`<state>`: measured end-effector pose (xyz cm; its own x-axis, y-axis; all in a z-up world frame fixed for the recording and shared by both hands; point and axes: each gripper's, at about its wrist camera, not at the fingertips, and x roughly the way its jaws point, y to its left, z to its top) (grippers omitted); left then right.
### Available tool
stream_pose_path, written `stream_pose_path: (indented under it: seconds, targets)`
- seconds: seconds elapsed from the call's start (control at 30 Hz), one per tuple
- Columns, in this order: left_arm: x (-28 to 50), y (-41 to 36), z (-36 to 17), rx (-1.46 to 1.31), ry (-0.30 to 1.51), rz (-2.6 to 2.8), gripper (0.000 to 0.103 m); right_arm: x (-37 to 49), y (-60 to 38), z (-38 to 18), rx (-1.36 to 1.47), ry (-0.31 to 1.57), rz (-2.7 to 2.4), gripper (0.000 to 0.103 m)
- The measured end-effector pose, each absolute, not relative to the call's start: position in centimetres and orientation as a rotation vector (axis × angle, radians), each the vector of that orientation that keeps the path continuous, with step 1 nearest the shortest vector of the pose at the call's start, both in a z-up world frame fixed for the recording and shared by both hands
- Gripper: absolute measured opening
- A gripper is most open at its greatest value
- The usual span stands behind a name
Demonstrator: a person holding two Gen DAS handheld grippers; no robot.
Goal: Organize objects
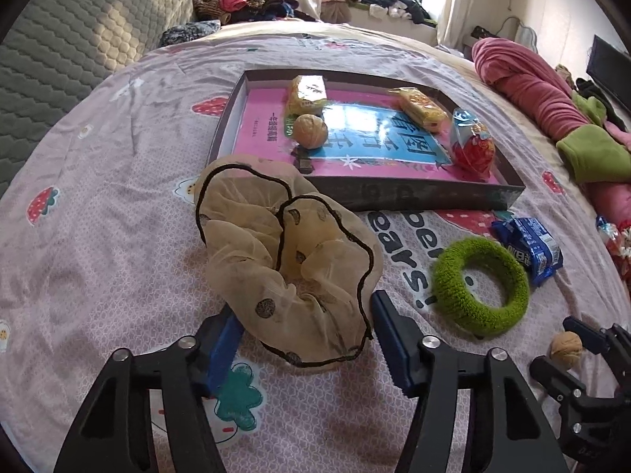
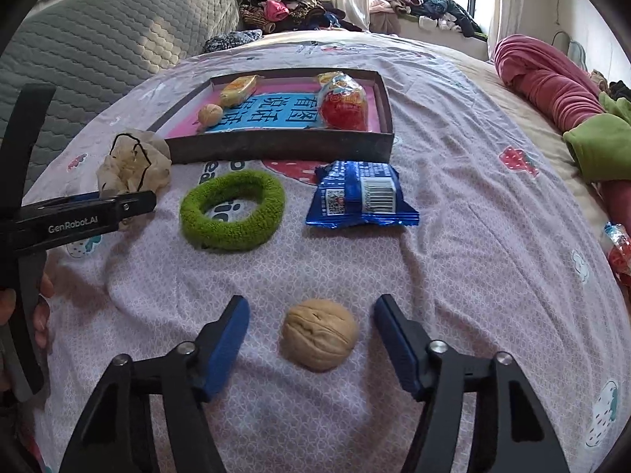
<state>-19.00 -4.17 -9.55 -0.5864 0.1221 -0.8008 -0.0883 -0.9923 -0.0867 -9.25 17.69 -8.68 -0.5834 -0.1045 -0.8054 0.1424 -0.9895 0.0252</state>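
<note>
A bed with a pink strawberry sheet carries all the things. A shallow dark box sits toward the far side of the bed. Inside it are a walnut, a yellow snack pack, and a red candy bag. A second yellow pack lies in there too.

The left gripper has its blue fingers spread apart, one on each side of a big beige scrunchie with black trim. The scrunchie lies on the sheet just in front of the box's near left corner. The right-hand finger is just beside the frilly cloth. The other finger is partly hidden under the cloth, so I cannot tell if it presses on it.

The right gripper also has its fingers spread. A second walnut, the loose walnut, sits on the sheet between them, near the bed's close edge. There is a gap on both sides, so the fingers do not touch it.

Between the two grippers and the box lies a fuzzy green hair ring. Just beside it on the right is a blue snack packet, close to the box's near wall. A hand shows at the left edge, holding the left tool.
</note>
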Motion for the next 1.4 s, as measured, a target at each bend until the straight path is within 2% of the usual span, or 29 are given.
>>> stream_pose_path:
  seconds: [0.07,0.13,0.2,0.23,0.33,0.83,1.4]
  targets:
    - [-19.2,-4.3,-9.8,-1.38,-0.076,2.69,0.059,-9.4,17.3,-8.8,1.358,0.076,-2.676,0.056]
    - [-19.4,-4.3,-10.0,-1.388,-0.081,2.683,0.049,-9.4,17.1,-8.8,1.36,0.081,-2.678,0.051]
    - [-19.4,-4.4,-10.0,-1.38,-0.093,2.689,0.023,-9.4,17.1,-8.8,1.361,0.08,-2.684,0.043]
    - [-19.4,-4.5,-10.0,-1.381,-0.1,2.69,0.02,-9.5,17.1,-8.8,1.36,0.074,-2.685,0.036]
    - [-19.6,-4.3,-10.0,-1.391,-0.097,2.674,0.017,-9.3,17.1,-8.7,1.356,0.072,-2.68,0.034]
    - [-16.9,-3.7,-9.2,-1.373,-0.073,2.691,0.015,-7.6,17.2,-7.5,1.32,0.016,-2.657,0.034]
    - [-13.0,-2.2,-5.2,-1.277,-0.056,2.713,0.015,-5.9,17.4,-3.4,1.211,0.004,-2.702,0.034]
